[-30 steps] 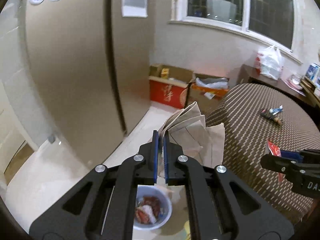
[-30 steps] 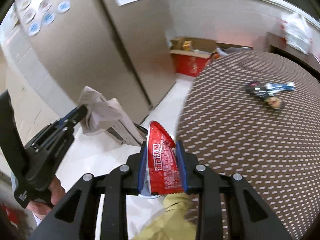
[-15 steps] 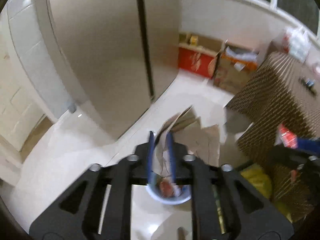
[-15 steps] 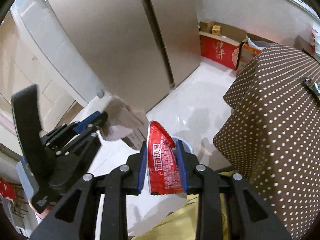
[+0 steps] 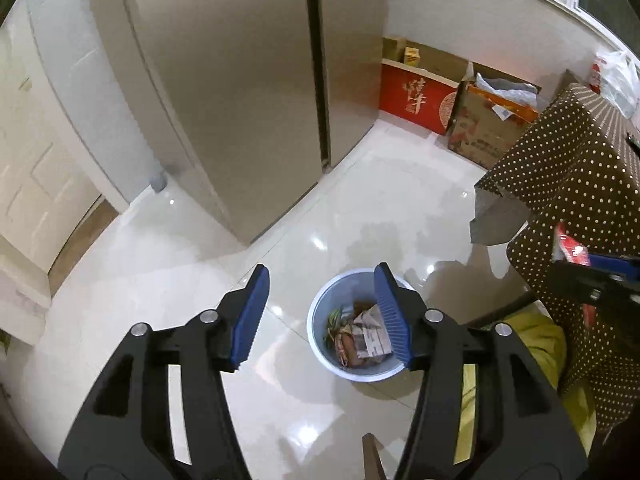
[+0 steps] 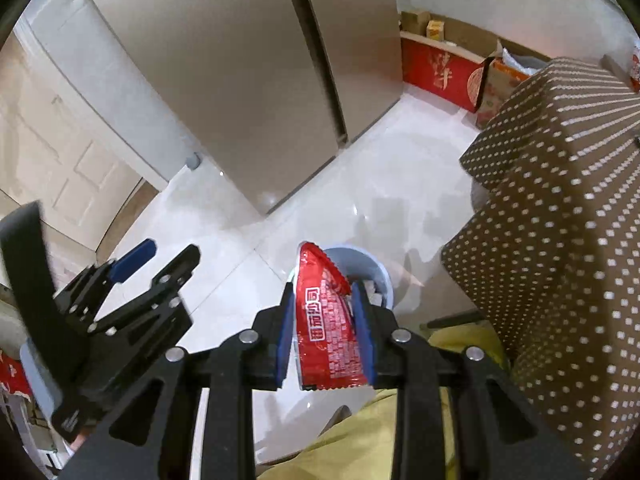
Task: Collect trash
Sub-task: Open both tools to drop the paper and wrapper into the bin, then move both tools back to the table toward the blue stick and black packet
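A light blue trash bin (image 5: 320, 320) stands on the white floor below me, with folded brown paper (image 5: 370, 334) and other wrappers inside. My left gripper (image 5: 320, 316) is open and empty, above the bin and a little left of it. My right gripper (image 6: 322, 336) is shut on a red snack wrapper (image 6: 326, 328) and holds it upright above the bin (image 6: 374, 276), whose rim shows behind the wrapper. The left gripper (image 6: 156, 258) also shows at the left of the right wrist view, and the right gripper with its wrapper (image 5: 570, 246) at the right edge of the left wrist view.
A table with a brown dotted cloth (image 5: 580, 168) stands right of the bin. A tall beige fridge (image 5: 260, 80) stands behind. Red and brown cardboard boxes (image 5: 416, 96) line the far wall. A yellow-green cushion (image 5: 532, 344) lies by the table, and a white door (image 5: 40, 160) is at left.
My left gripper opened and let go of the folded brown paper, which now lies in the bin. Both grippers tilted down towards the floor. The right gripper still holds the red wrapper.
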The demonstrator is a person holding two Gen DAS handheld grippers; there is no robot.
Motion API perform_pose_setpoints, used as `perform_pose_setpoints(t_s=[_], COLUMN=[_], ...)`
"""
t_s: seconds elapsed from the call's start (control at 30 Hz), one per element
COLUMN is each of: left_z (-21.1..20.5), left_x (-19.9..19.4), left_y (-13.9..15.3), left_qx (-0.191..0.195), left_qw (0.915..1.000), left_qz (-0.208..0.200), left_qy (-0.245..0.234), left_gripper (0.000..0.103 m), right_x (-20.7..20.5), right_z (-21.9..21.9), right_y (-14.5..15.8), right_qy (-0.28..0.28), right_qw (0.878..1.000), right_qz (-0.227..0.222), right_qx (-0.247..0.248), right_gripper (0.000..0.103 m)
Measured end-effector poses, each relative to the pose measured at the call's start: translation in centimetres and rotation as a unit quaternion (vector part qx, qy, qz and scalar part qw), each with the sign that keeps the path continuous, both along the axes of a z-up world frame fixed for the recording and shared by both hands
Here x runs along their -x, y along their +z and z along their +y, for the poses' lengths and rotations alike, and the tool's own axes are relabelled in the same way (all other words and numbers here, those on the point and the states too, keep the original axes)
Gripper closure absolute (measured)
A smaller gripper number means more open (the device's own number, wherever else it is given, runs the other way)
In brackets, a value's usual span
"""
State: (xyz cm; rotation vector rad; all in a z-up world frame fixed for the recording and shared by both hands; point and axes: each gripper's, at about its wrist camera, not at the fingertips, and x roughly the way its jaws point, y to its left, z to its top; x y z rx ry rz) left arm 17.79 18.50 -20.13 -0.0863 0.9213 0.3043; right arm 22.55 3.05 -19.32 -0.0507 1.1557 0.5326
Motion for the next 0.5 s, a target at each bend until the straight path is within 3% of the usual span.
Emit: perform_pose_setpoints(t_s=[0.03,0.1,0.2,0.5], left_z=[0.1,0.4,1.0,0.6], left_x=[0.4,1.1,2.0,3.2], left_y=[0.0,0.1,0.3,2.3], left_qx=[0.000,0.004,0.026,0.033], left_qw=[1.0000,0.9999,0.9993,0.9987], left_qz=[-0.001,-0.004,-0.004,-0.019], left_qy=[0.004,0.013,0.026,0.034], left_gripper=[0.045,0.044,0.042,0.035], right_x=[-0.3,-0.8,-0.5,0.5], right_z=[0.5,0.9,1.5,0.8], right_y=[-0.3,-0.6,-0.5,1.1], right_qy=[-0.001,-0.006,0.002,0.013], right_qw=[1.000,1.000,1.000,1.000], right_qz=[0.004,0.004,-0.008,-0.018], right_qx=[-0.003,-0.003,-0.002,-0.005], right_gripper=[0.069,0.031,0.031,0.031])
